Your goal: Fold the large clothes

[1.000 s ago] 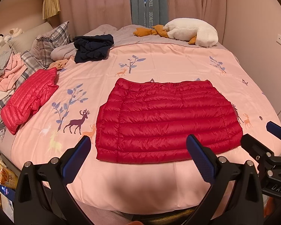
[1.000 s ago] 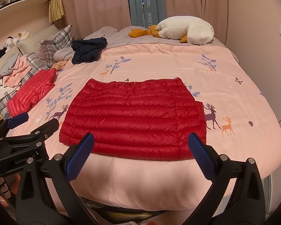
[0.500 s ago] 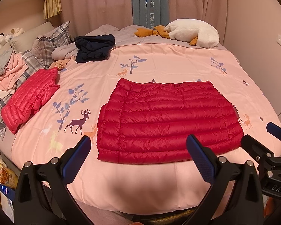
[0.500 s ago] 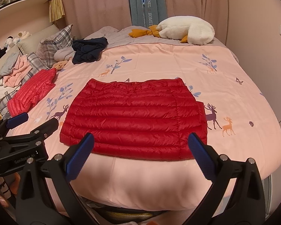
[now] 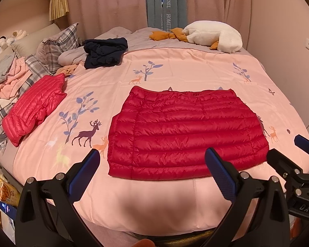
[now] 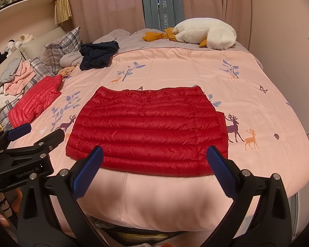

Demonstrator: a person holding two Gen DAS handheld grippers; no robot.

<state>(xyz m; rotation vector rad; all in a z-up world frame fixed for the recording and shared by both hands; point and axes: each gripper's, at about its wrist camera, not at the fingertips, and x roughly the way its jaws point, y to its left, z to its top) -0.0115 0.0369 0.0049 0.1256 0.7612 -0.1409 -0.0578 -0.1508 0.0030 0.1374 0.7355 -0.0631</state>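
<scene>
The left tongs [image 5: 152, 167] and the right tongs [image 6: 155, 164] both stand spread wide with nothing between their blue pads, side by side over the near edge of the bed [image 5: 175, 61]. Straight ahead of both, just past the fingertips, a red quilted down jacket [image 5: 185, 131] lies flat on the pink deer-print bedspread [image 6: 257, 107], folded into a wide rectangle with its hem toward the tongs. Well off to the left of the left tongs lies a folded lighter red down jacket [image 5: 34, 111], beside a heap of plaid and pink clothes [image 5: 12, 78]. Farther ahead sit a dark navy garment [image 6: 97, 54] and, by the curtains, a white plush goose [image 6: 206, 34].
</scene>
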